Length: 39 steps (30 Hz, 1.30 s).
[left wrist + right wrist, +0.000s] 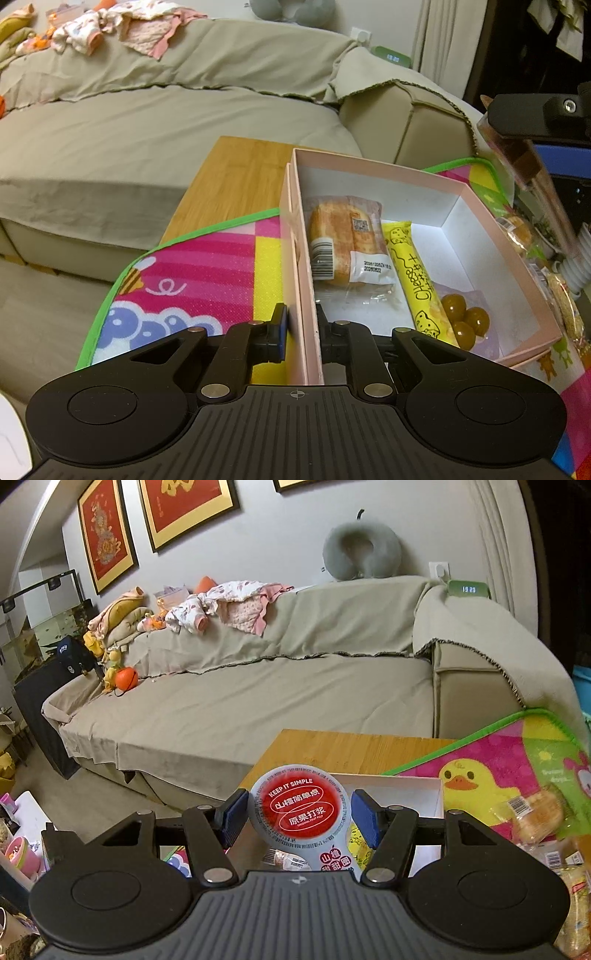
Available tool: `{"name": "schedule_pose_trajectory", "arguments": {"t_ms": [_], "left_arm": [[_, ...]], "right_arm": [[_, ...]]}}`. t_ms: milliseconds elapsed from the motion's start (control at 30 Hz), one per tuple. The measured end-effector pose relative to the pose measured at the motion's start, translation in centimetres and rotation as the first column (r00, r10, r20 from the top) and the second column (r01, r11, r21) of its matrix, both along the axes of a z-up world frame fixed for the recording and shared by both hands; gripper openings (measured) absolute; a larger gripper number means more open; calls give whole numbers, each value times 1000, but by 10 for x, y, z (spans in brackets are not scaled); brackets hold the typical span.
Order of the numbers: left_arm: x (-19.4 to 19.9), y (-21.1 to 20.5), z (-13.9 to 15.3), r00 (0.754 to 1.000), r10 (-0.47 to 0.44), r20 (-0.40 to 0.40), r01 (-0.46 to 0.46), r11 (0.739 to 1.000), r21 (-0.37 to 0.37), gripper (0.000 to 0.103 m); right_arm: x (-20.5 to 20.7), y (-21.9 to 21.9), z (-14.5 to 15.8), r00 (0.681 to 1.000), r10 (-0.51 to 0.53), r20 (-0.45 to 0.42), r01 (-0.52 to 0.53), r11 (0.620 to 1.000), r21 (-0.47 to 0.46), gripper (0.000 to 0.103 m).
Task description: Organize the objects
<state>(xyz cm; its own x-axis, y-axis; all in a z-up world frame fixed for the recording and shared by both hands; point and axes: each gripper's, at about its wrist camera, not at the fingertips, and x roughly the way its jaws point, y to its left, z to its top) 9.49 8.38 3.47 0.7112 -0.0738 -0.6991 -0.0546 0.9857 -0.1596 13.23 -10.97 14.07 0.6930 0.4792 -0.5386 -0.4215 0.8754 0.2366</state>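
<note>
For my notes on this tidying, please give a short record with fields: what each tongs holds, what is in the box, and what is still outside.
left tongs: shut on the wall of the pink box
right tongs: hold a red-lidded snack
in box: bread, cheese stick, brown balls
outside: packets on the mat

A wooden table (236,173) stands just beside a sofa (155,122). A bright play mat (207,266) with a green edge covers most of the tabletop, leaving the sofa-side end bare. On the mat sits an open pink box (491,229), nested in its lid (285,221). Several wrapped snacks (535,812) lie loose on the mat to the box's right, one of them over a yellow duck print (469,779).
</note>
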Motion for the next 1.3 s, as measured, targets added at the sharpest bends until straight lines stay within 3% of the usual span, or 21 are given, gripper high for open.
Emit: {"name": "schedule_pose_trajectory", "arguments": {"t_ms": [233,500,833,1167,1300], "left_arm": [[0,0,0,1000,2,0,-2,1000,1,15],[0,-1,0,1000,3,1,-3,1000,6,15],[-1,-2,0,1000,7,-1,-7,1000,7,15],[-1,-3,-1,1000,5,-2,-5,1000,15,15],[-1,-4,-1,1000,4,-4,-4,1000,19,15]], "right_arm": [[-3,-13,-4,1000,-11,7,11,1000,8,63],[-19,-55,-12,994,-103,31,104,994,-26,73],[-66,-114,-63,964,-261,58,267,940,-213,83],[-84,-166,-128,888,-449,-105,423,884,-202,86],[-85,-170,-128,891,-444,-91,423,887,-185,86]]}}
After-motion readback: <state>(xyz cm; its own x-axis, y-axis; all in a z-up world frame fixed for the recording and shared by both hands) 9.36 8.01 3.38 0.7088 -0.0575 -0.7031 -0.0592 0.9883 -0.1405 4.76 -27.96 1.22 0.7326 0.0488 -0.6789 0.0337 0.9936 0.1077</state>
